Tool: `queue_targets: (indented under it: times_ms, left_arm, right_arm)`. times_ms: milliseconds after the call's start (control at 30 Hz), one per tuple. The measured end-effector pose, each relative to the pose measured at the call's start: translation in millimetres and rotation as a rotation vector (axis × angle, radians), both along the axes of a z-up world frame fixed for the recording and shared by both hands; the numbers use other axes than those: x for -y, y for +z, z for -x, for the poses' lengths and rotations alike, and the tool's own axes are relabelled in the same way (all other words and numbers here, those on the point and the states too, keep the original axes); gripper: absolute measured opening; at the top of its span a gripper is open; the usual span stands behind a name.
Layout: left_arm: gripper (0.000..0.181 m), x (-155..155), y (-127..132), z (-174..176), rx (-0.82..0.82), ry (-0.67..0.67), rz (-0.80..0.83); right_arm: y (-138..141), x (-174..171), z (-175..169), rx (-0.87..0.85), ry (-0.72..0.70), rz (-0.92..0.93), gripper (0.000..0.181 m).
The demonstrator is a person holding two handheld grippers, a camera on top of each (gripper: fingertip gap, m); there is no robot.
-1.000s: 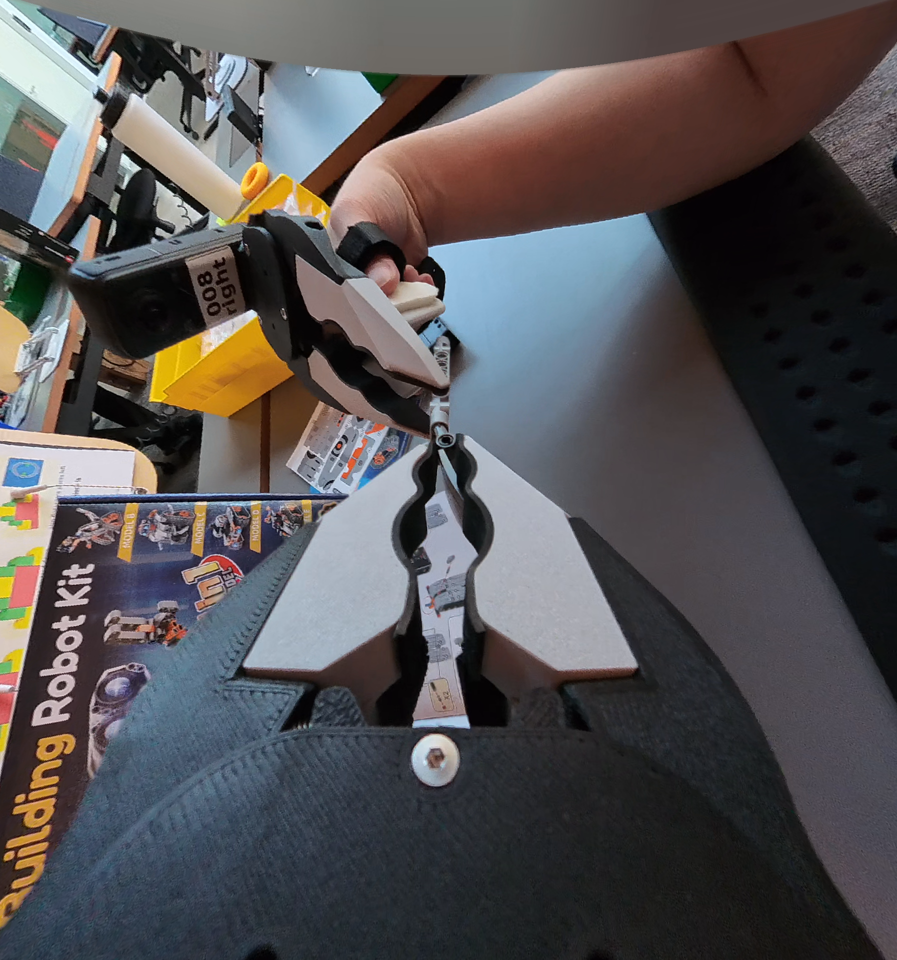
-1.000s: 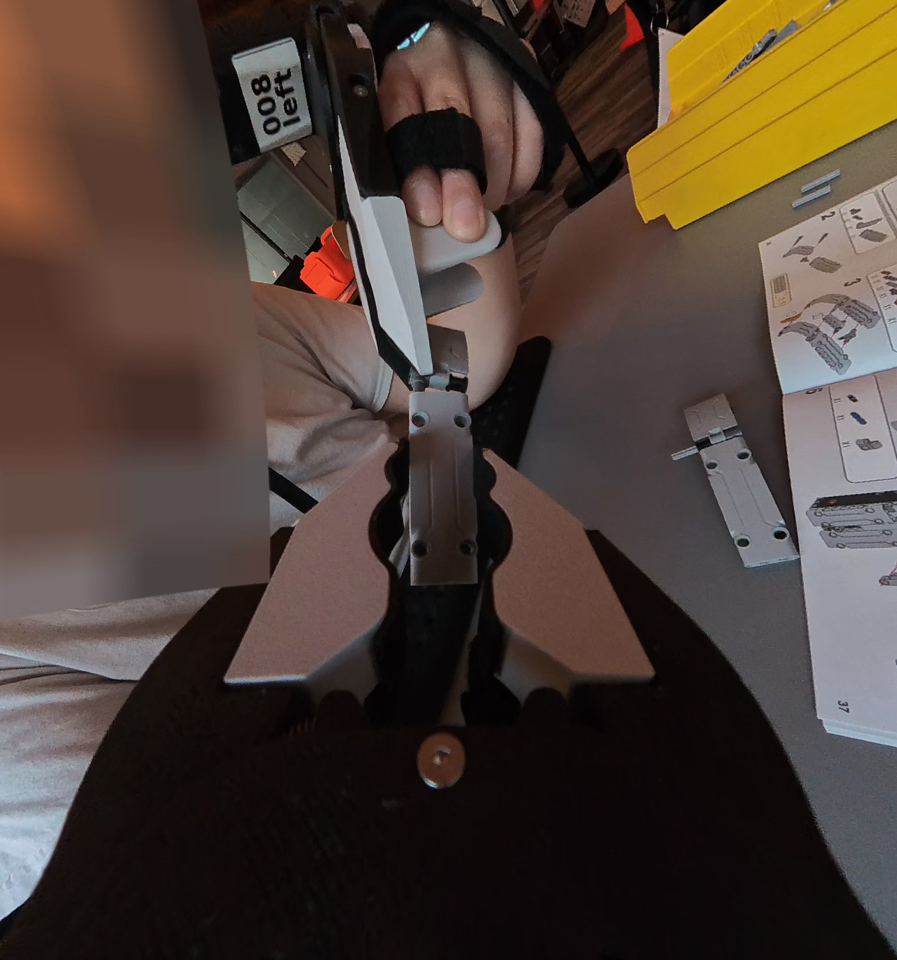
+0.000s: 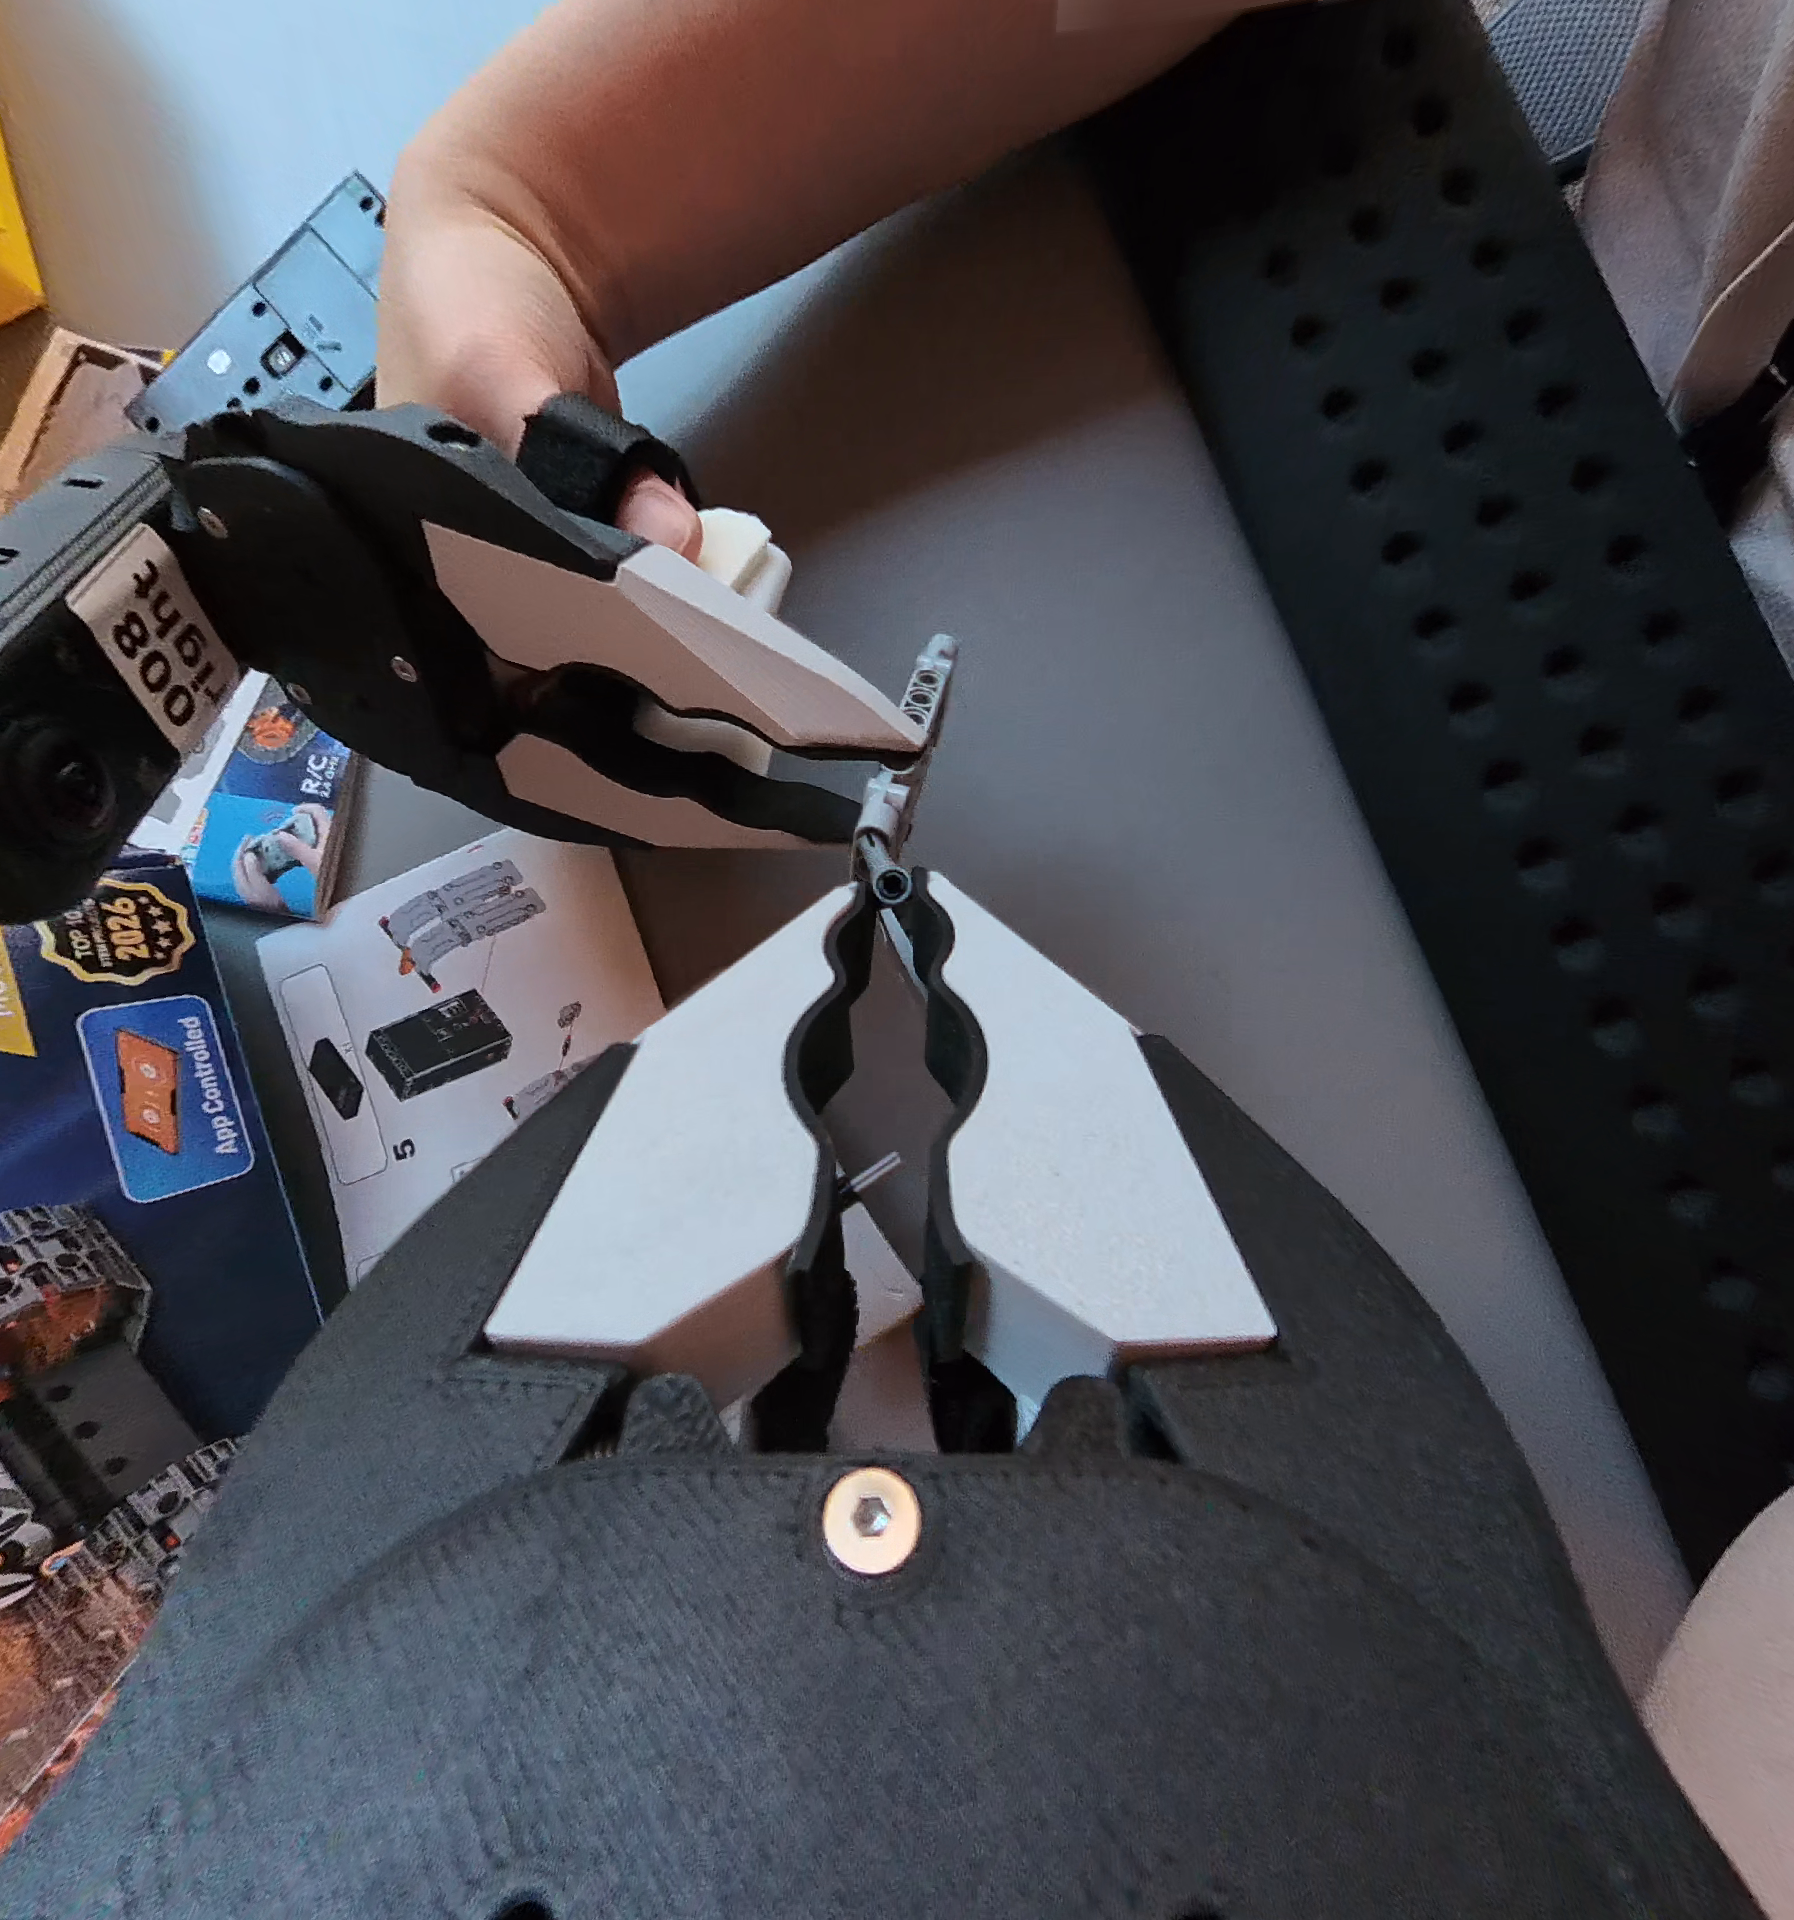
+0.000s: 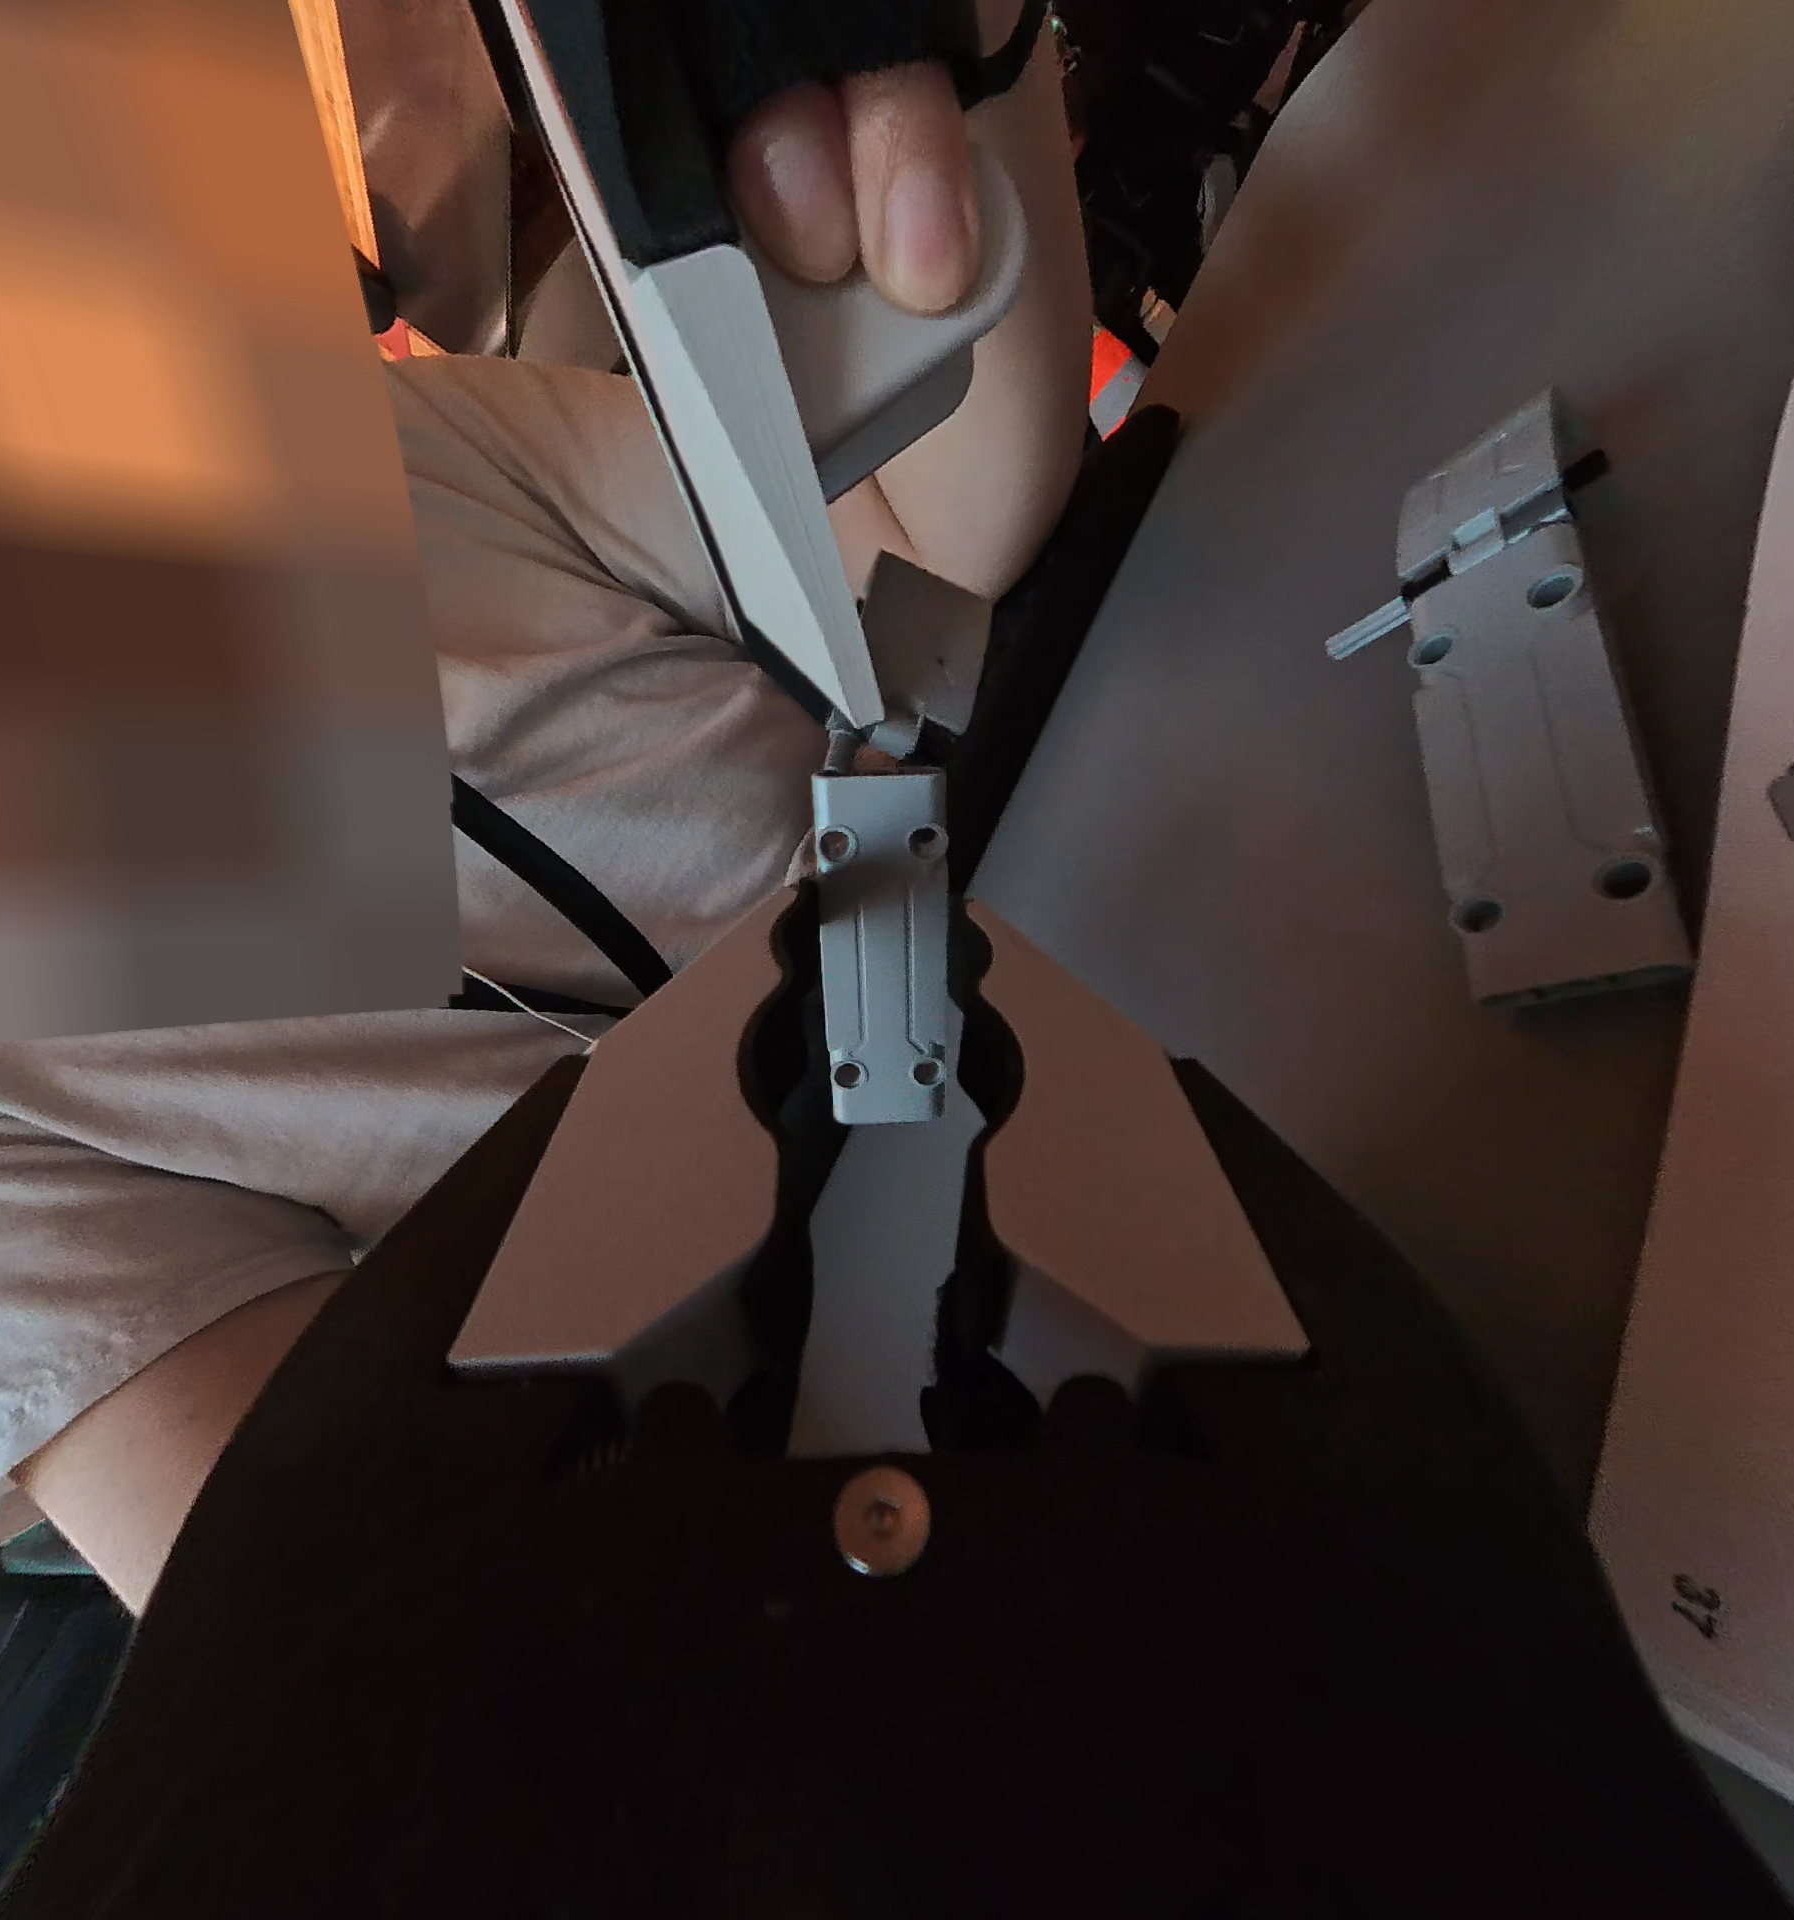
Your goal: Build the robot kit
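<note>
My right gripper (image 4: 885,935) is closed on a grey studded plate (image 4: 885,977), holding it by its long edges above the grey table (image 3: 1132,623). My left gripper (image 3: 891,891) is pinched narrow on a small dark pin (image 3: 888,883) at the plate's hinge end. Pin looks lined up at the connector; whether it is seated I cannot tell. The plate is flat, with four corner holes and two ribs. A matching hinged plate (image 4: 1537,748) lies apart on the table beside the instruction booklet (image 3: 436,1039). Blue kit box (image 3: 93,1143) at left.
</note>
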State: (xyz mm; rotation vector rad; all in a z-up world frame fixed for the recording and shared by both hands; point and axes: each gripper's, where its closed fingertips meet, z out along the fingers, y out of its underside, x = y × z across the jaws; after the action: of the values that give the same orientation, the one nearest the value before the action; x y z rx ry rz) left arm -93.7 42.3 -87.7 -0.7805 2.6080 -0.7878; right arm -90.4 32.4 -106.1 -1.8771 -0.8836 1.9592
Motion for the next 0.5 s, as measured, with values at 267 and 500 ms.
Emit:
queue_targets:
  times_ms: [267, 500]
  left_arm:
    - [0.005, 1.7, -2.6, 3.0, -0.026, -0.004, -0.004]
    - [0.005, -2.2, -22.3, 8.0, -0.126, 0.009, -0.118]
  right_arm:
    - [-0.9, 0.7, 0.3, 0.003, 0.014, 0.027, 0.022]
    - [-22.0, 1.3, 7.7, 0.137, 0.039, 0.097, 0.022]
